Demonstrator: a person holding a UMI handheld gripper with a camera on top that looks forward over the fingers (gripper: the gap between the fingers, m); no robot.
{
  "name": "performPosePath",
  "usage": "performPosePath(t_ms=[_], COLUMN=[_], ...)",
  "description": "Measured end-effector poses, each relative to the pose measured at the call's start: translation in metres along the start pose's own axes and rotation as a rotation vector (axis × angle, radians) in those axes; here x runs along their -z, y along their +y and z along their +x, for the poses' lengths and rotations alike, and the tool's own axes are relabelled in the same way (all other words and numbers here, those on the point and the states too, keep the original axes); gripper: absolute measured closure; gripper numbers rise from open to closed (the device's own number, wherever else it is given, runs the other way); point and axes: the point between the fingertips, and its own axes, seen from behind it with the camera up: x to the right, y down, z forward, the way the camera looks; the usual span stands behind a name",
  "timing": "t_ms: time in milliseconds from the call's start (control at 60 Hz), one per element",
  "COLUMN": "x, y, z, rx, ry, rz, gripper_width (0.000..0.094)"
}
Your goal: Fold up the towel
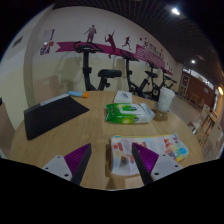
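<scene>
The gripper [111,163] is hovering above a wooden table [75,130] with its fingers spread apart and nothing caught between them; the purple pads [78,157] are facing each other across an empty gap. Just ahead of the fingers, partly showing between them, a small printed towel [122,152] is lying flat on the table, and a second patterned piece [170,146] is sitting just to its right. Farther off, near the middle of the table, a green packet [129,113] is resting, with a pale box [123,97] beyond it and a white cup [166,101] off to the far right. On the left a dark mat [52,114] is lying flat — a blue strip [74,96] is touching its far edge. Beyond the table an exercise bike [100,72] is standing against a wall bearing a magenta band with figures [100,44].
</scene>
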Motion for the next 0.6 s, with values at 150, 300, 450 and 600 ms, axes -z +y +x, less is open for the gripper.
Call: performPosePath(t_ms=[150, 300, 450, 600], x=[-0.028, -0.032, -0.018, 0.024], y=[0.020, 0.025, 0.022, -0.018], z=[-0.004, 0.007, -0.042, -0.083], rx=[0.035, 0.022, -0.114, -0.224], ry=[-0.020, 0.054, -0.092, -0.225], rz=[-0.069, -0.100, -0.171, -0.154], gripper_width=[0.0240, 0.0899, 0.0912, 0.0912])
